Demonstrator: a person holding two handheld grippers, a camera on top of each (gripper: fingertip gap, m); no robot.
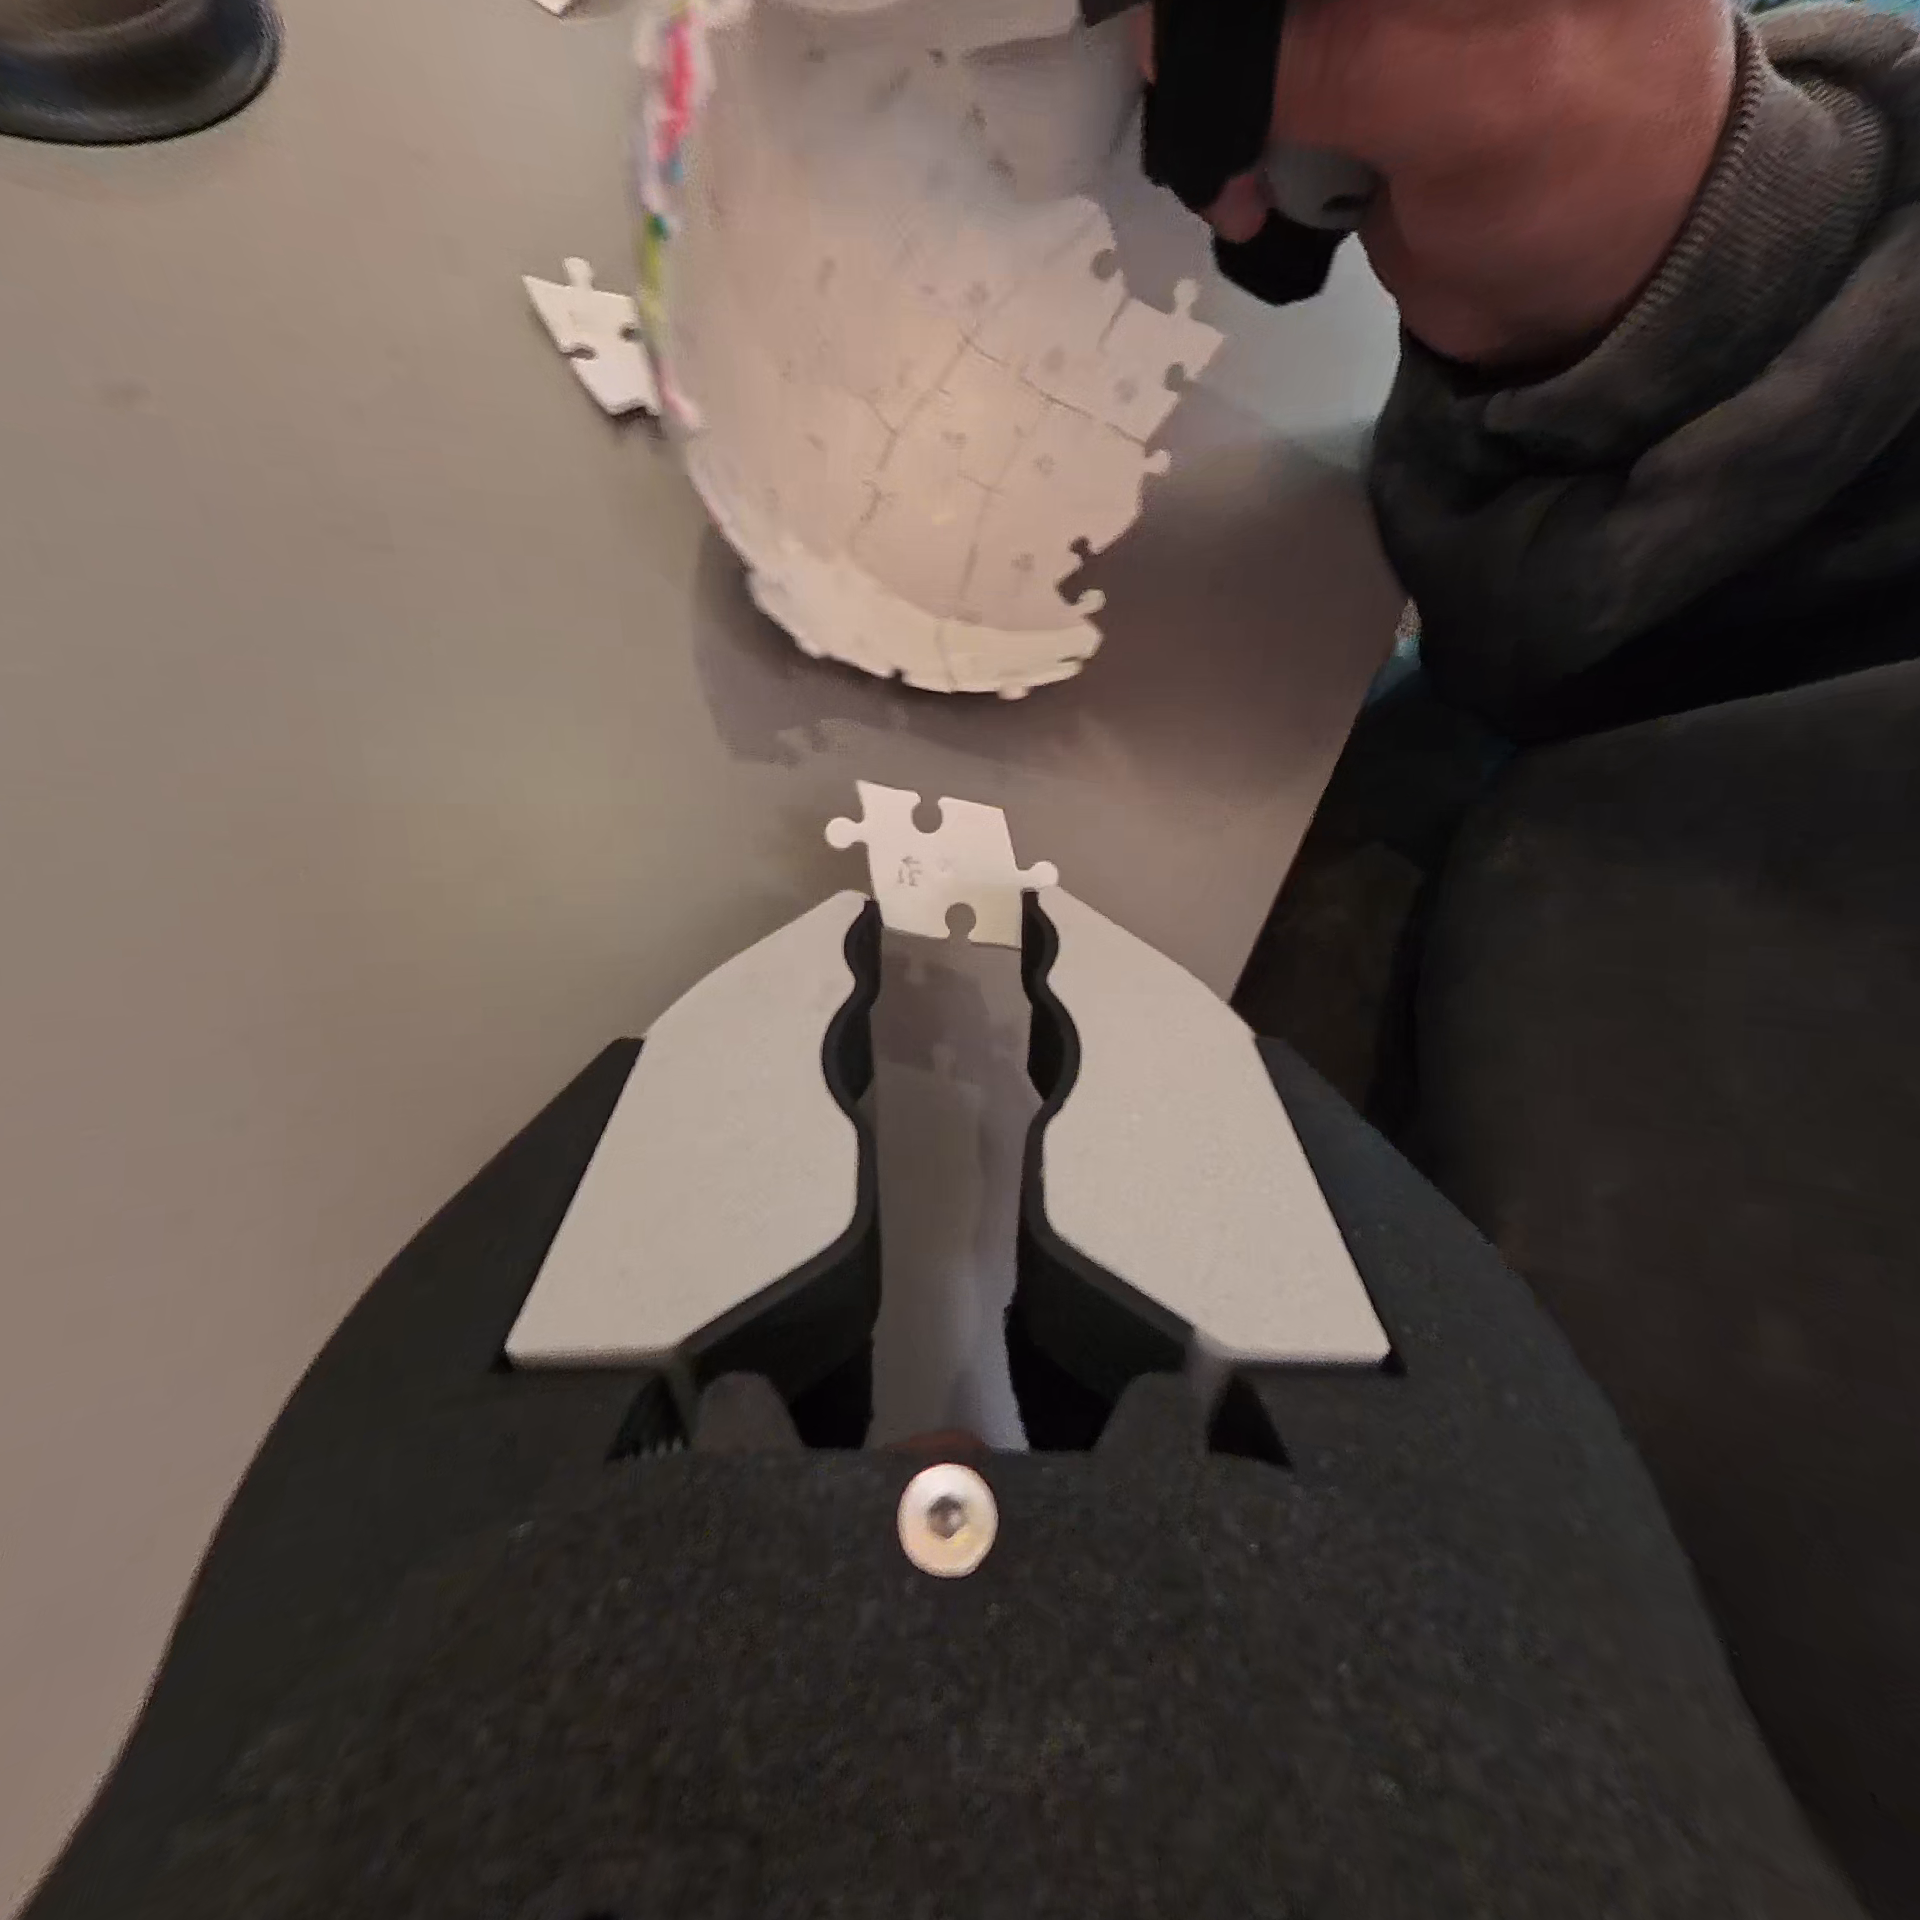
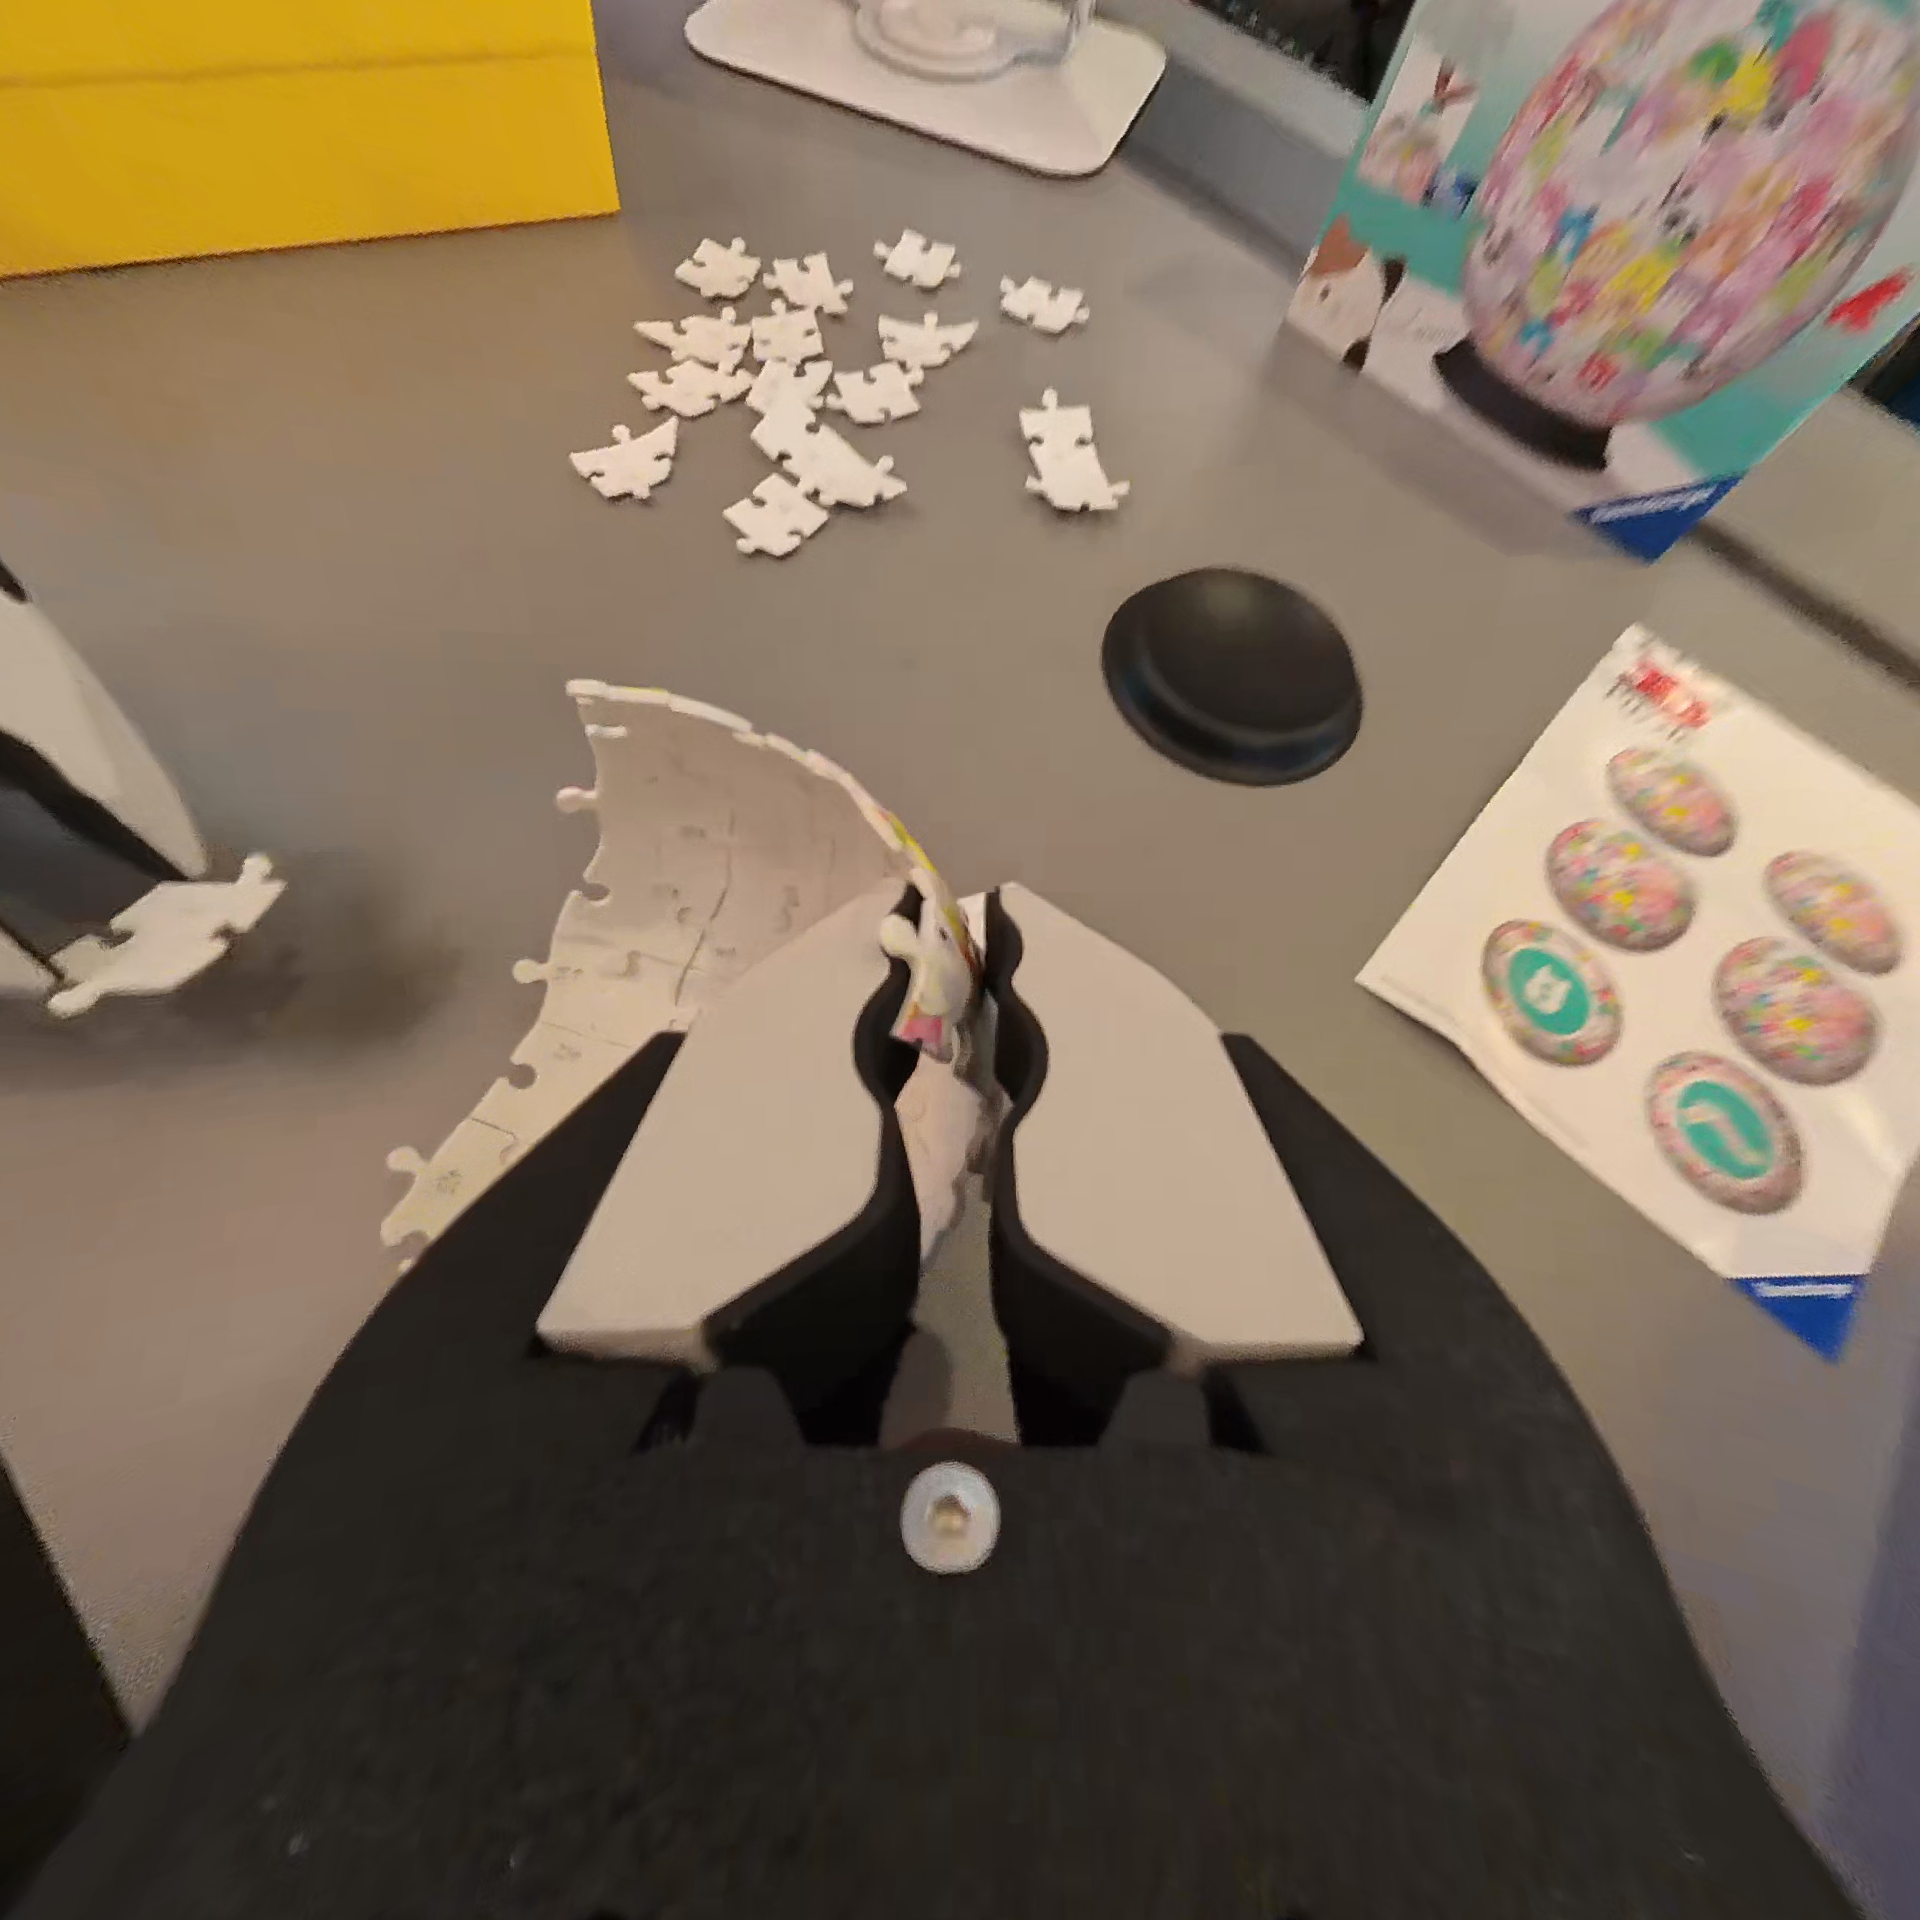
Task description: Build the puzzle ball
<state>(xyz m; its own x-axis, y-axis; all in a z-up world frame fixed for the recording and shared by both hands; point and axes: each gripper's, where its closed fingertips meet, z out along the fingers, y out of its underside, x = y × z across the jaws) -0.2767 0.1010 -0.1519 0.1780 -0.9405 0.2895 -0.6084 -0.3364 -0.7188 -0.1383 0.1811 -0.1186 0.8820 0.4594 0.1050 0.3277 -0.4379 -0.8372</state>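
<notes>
1. The left gripper (image 1: pixel 948 914) reached forward over the grey worktop (image 1: pixel 312 727), jaws pinching a single white puzzle piece (image 1: pixel 940 868).
2. The right gripper (image 2: pixel 951 935) was raised, jaws clamped on the rim of the curved white half-built puzzle shell (image 2: pixel 665 883).
3. Loose white pieces (image 2: pixel 810 384) lay far behind, a black round stand (image 2: pixel 1231 675) to the right.

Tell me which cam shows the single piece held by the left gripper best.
Left wrist view. The loose puzzle piece sits sharp and face-on at the tips of the left gripper, its knobs and notches clear. The right wrist view shows the same piece only at the left edge, blurred and oblique, sticking out from that gripper's fingers.
</notes>
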